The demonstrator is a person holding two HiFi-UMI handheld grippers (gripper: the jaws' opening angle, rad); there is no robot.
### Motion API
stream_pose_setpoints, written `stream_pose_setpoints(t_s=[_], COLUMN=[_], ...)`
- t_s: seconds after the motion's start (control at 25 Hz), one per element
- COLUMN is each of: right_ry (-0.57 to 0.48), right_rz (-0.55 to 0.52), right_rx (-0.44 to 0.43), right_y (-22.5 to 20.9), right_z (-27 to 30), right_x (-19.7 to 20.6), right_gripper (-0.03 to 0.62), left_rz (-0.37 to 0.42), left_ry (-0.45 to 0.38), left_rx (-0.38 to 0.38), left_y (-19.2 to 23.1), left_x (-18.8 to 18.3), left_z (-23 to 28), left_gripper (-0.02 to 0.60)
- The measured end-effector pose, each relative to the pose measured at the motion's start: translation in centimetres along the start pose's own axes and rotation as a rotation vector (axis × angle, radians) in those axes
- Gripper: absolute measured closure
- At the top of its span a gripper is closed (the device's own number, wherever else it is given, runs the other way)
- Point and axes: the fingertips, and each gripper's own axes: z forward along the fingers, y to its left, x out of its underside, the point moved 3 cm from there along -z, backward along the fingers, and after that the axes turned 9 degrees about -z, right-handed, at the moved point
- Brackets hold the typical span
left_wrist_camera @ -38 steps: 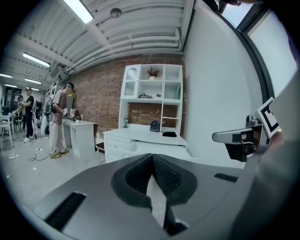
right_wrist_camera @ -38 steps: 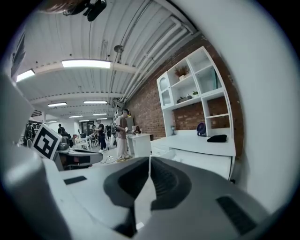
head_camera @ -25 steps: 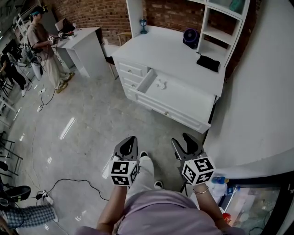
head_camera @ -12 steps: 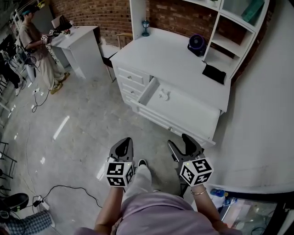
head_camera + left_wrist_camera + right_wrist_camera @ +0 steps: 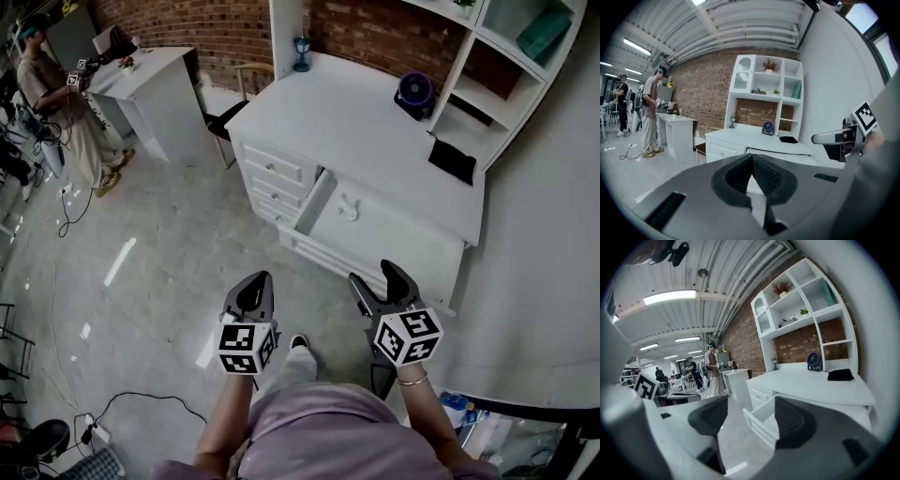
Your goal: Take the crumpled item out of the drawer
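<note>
Both bare forearms (image 5: 228, 417) reach forward from the 6 o'clock edge of the head view. The grey two-jaw left gripper (image 5: 255, 281) (image 5: 752, 158) sits at 7 o'clock from centre and points to 12 o'clock. Its jaws are pressed together with nothing between them. The grey two-jaw right gripper (image 5: 373, 274) (image 5: 749, 416), at 5 o'clock, leans toward 11 o'clock. Its jaws are opening, wide apart, and hold nothing. A thin bracelet (image 5: 410, 380) circles the right wrist.
</note>
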Motion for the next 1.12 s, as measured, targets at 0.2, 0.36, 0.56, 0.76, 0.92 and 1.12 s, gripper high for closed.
stream_pose_setpoints(t_s=[0.2, 0.36, 0.56, 0.76, 0.92, 1.12], right_ry=[-0.002, 0.012, 0.037, 0.073, 0.088, 0.108], right_rz=[-0.012, -0.024, -0.056, -0.097, -0.104, -0.103], right_rx=[0.021, 0.025, 0.027, 0.037, 0.035, 0.022], right_y=[-0.3, -0.7, -1.6, -3.2, -4.3, -6.2], right_z=[3.5, 5.7, 8.1, 10.9, 13.3, 16.3], right_x=[-1.5, -2.0, -2.4, -2.1, -2.0, -1.9], right_gripper=[0.285, 0.283, 0.283, 0.283, 0.284, 0.284], left_rz=[-0.039, -0.039, -0.045, -0.061, -0.089, -0.109], left_ry=[-0.01, -0.02, -0.023, -0.016, -0.012, -0.016], left_rx=[0.004, 0.003, 0.003, -0.009, -0.037, -0.072], left_y=[2.7, 3.9, 4.9, 6.1, 7.5, 8.7], left_x=[-1.6, -2.7, -3.4, -3.3, -3.6, -4.4], left_z=[2.0, 3.2, 4.5, 5.9, 7.1, 9.1], left_gripper=[0.581, 0.581, 0.581, 0.581, 0.581, 0.581])
